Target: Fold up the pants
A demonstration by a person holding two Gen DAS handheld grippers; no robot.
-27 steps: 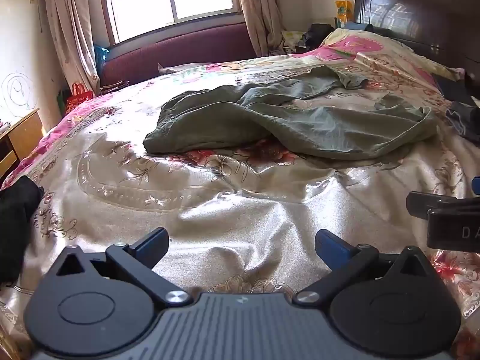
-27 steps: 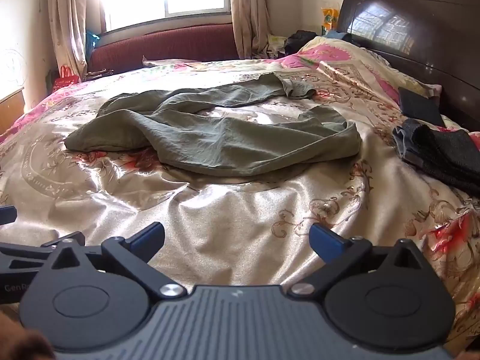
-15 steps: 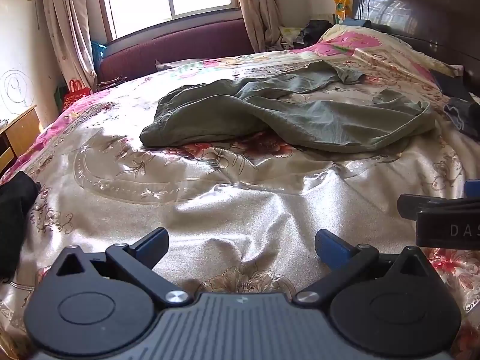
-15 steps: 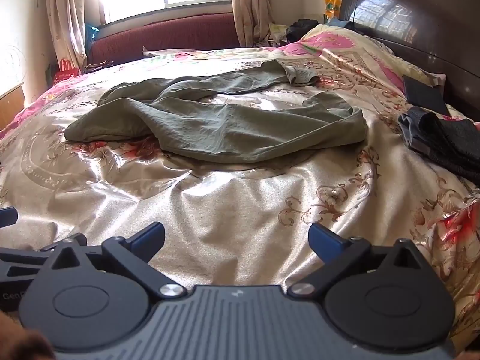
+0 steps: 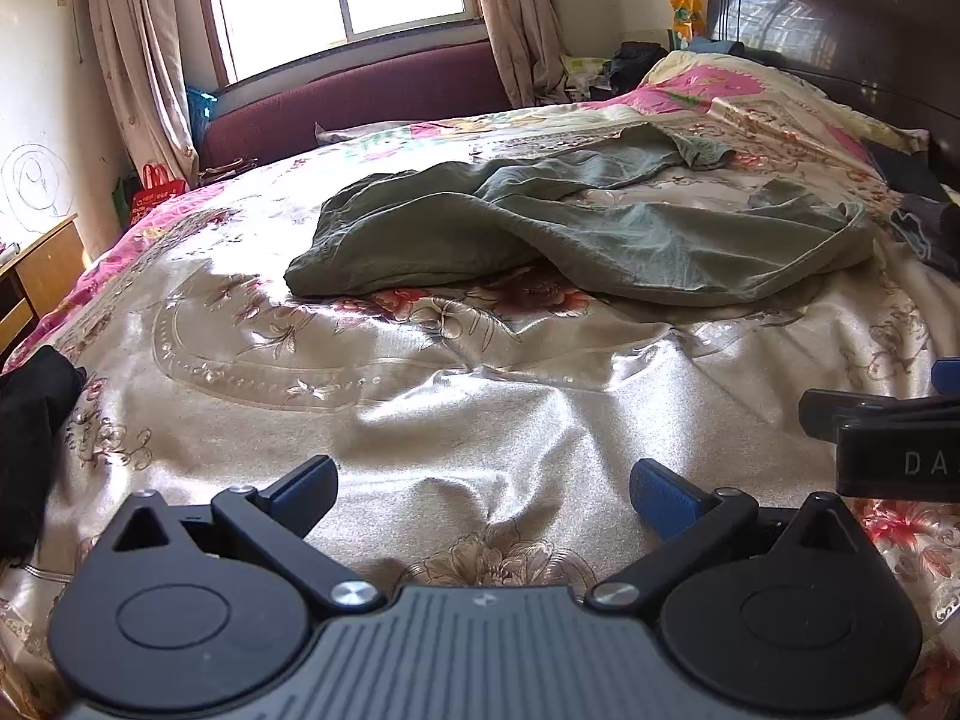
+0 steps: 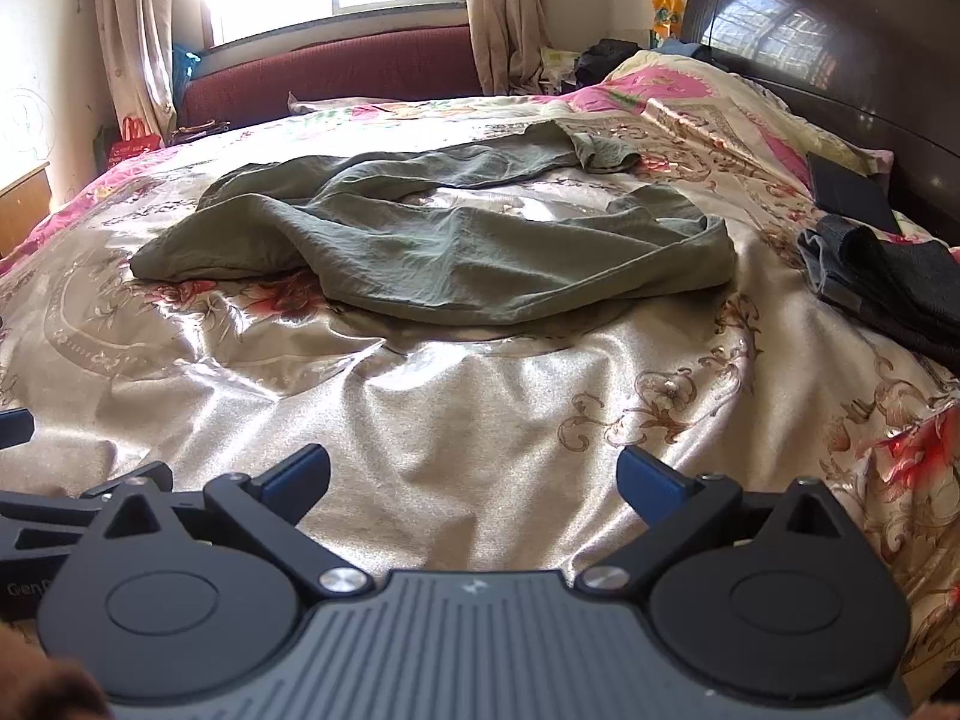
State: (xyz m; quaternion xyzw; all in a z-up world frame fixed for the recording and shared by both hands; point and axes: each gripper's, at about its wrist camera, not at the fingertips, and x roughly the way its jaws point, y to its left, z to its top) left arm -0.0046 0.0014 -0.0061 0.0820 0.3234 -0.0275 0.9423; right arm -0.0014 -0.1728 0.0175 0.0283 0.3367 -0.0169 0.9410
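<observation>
Left gripper (image 5: 483,489) and right gripper (image 6: 474,476): jaws wide, holding nothing; crumpled pants (image 6: 444,240) well ahead of both on bed (image 6: 480,408).

Bed (image 5: 480,420) with shiny floral cover, crumpled green pants (image 5: 570,228) and dark folded clothes (image 6: 888,276) on it.

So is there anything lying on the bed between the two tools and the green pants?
Nothing visible. Bare bedspread runs from both open tools, left and right, to the pants. The dark clothes lie off to the right, clear of that path.
</observation>
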